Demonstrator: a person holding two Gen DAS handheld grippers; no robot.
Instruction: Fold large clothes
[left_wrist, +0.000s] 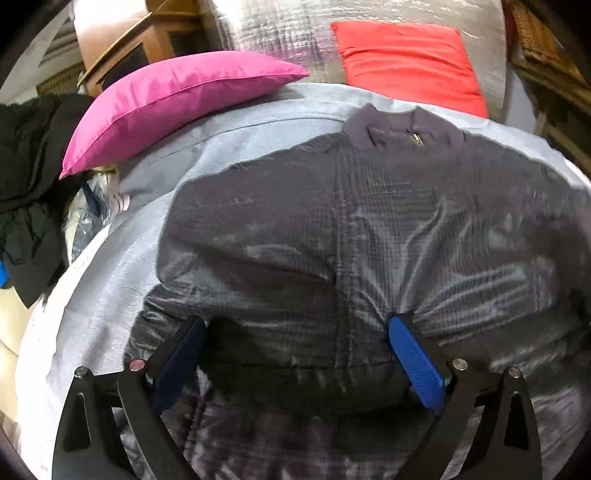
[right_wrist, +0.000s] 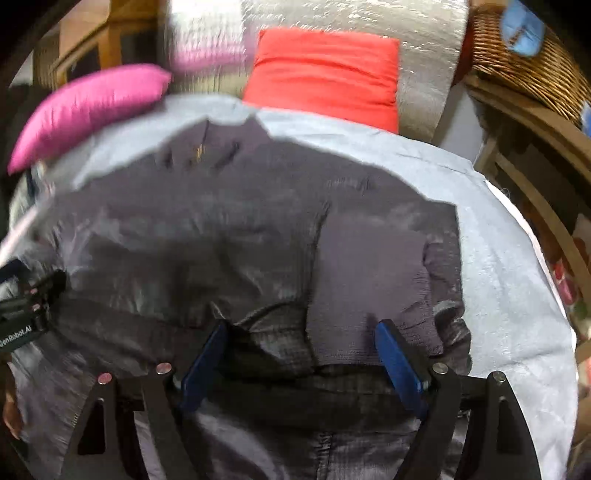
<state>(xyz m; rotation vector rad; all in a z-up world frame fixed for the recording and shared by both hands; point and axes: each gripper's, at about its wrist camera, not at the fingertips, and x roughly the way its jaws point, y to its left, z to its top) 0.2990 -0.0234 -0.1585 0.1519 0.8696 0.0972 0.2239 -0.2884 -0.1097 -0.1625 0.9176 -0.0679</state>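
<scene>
A dark grey quilted jacket (left_wrist: 369, 229) lies spread on the pale blue bedsheet (left_wrist: 110, 295), collar (left_wrist: 402, 127) away from the camera toward the red pillow (left_wrist: 406, 62), zip closed up the front; a magenta pillow (left_wrist: 166, 99) rests on the sheet's far left corner. The body looks flat, and in the right wrist view one sleeve (right_wrist: 369, 266) seems already laid inward over the chest — though blur makes that uncertain; the hem end nearest the cameras is rumpled rather than folded. The left gripper (left_wrist: 295, 332) stands wide over the lower body, fabric under and between its blue pads but not pinched; the right gripper (right_wrist: 301, 339) is also wide, spanning the sleeve's lower edge, nothing clamped. By my judgement the folding is at an early stage — the crosswise folds of the body are still to do.
</scene>
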